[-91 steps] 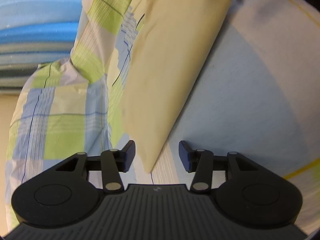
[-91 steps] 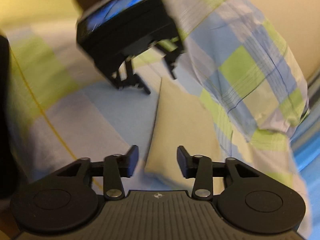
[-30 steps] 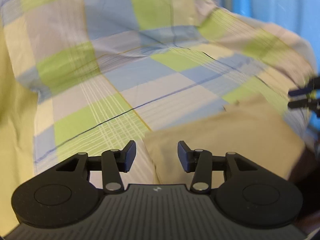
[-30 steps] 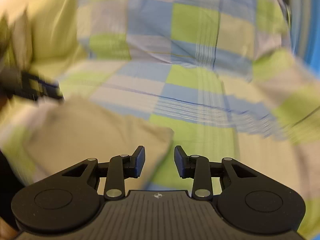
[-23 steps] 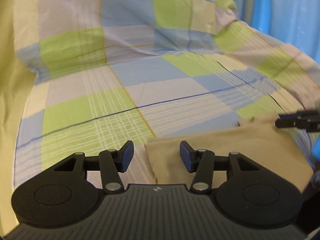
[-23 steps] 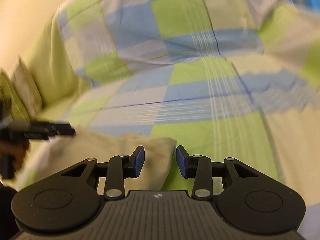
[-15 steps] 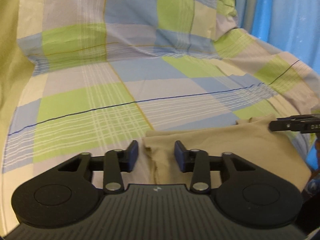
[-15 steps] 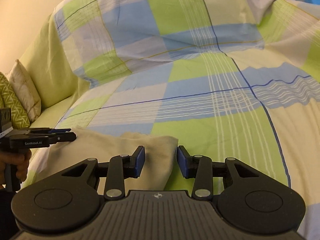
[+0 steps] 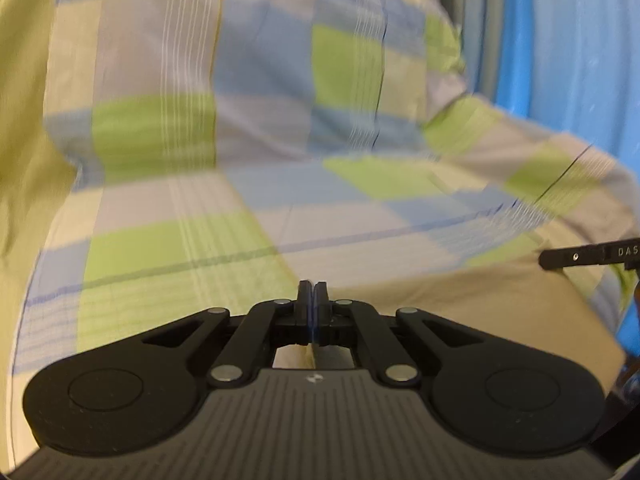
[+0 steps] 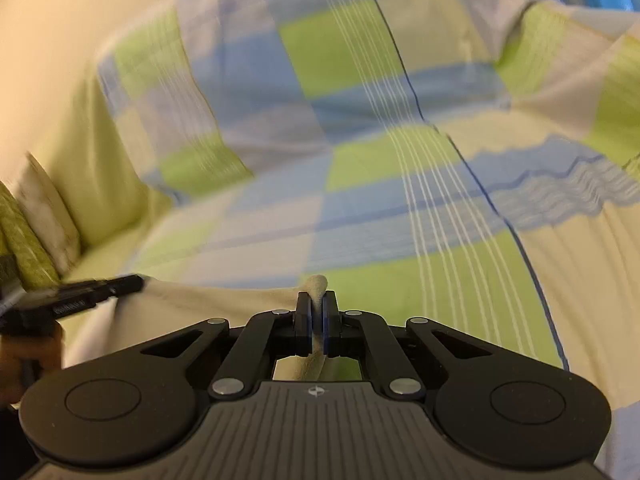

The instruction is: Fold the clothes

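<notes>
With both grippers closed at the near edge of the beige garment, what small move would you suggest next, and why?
Probably lift both corners together and carry them forward: the right gripper visibly pinches the beige garment, and the left gripper is shut at its other corner.

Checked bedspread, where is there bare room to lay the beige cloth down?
The checked bedspread lies bare ahead of both grippers, between the folded beige cloth and the rise at the back. It is crowded near the front edge, where the right gripper and left gripper pinch the cloth.
</notes>
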